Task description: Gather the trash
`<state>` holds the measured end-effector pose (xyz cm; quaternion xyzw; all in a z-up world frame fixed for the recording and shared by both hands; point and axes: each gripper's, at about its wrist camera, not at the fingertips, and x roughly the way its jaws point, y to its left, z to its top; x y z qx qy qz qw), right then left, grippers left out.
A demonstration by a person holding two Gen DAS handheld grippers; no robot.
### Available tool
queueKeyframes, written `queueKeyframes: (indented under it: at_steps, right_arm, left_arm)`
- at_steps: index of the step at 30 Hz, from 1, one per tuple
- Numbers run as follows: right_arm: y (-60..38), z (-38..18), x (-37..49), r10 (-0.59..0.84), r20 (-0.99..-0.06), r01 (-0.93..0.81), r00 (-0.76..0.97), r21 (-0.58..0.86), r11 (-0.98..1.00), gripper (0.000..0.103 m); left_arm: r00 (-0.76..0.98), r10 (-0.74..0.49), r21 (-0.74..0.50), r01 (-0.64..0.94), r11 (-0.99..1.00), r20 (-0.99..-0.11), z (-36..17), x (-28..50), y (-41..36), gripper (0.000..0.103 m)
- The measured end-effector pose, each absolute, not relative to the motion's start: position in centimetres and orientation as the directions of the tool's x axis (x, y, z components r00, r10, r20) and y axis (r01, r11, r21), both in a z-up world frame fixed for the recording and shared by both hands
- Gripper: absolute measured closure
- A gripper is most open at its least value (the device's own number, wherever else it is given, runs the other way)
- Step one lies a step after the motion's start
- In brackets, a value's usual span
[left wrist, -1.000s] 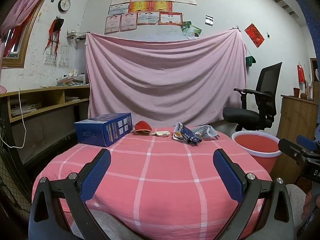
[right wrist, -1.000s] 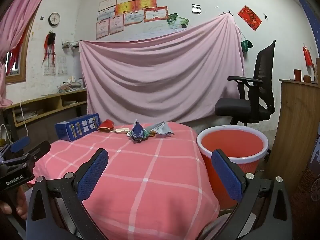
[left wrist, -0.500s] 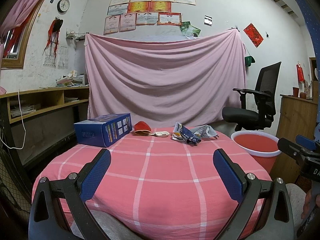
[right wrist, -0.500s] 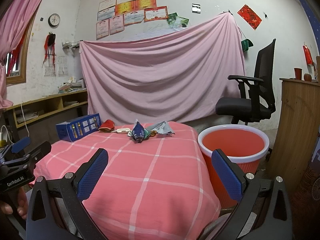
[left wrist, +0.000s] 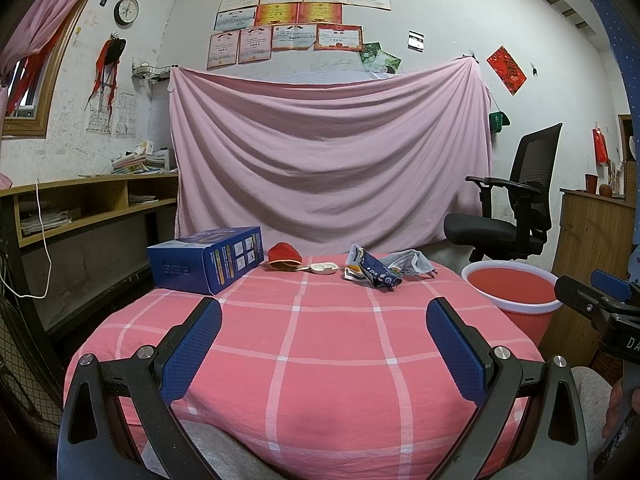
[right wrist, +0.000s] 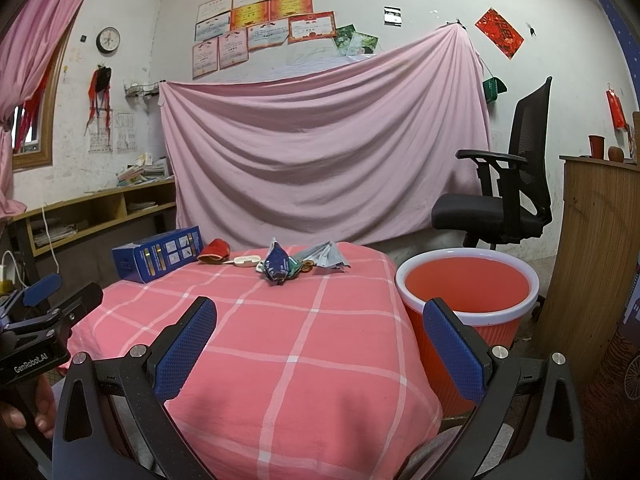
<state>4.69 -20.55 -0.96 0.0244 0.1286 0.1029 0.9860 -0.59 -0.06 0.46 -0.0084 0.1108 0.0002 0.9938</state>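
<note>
Hovering above the near edge of the pink checked tablecloth [left wrist: 332, 360], the left gripper [left wrist: 323, 346] and the right gripper [right wrist: 320, 344] both have fingers spread wide, holding nothing. Crumpled blue and grey snack wrappers [left wrist: 374, 270] lie at the cloth's far edge, beside a small white oval dish [left wrist: 325, 268], a red pouch [left wrist: 283, 256] and a blue cardboard box [left wrist: 208, 258]. A red plastic bucket with a white rim [right wrist: 466, 288] stands on the floor just right of the table.

- Bare checked tablecloth [left wrist: 320, 344] lies open toward 12 o'clock, up to the crumpled wrappers [left wrist: 372, 270].
- At 11 o'clock a blue box [left wrist: 206, 258] blocks the far left corner.
- The red bucket [right wrist: 466, 300] stands beside the table at 2 o'clock, its mouth unobstructed.
</note>
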Motion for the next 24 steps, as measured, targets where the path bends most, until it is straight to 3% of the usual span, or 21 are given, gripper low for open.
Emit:
queueKeyframes:
  at_steps: [24]
  right_arm:
    - [-20.65,-0.96,4.89,0.208,-0.254,-0.194,0.945,0.080,0.978,0.000]
  left_arm:
    - [0.976,-0.001,-0.015,-0.002,1.000,-0.220,0.43,-0.59,-0.07,0.003]
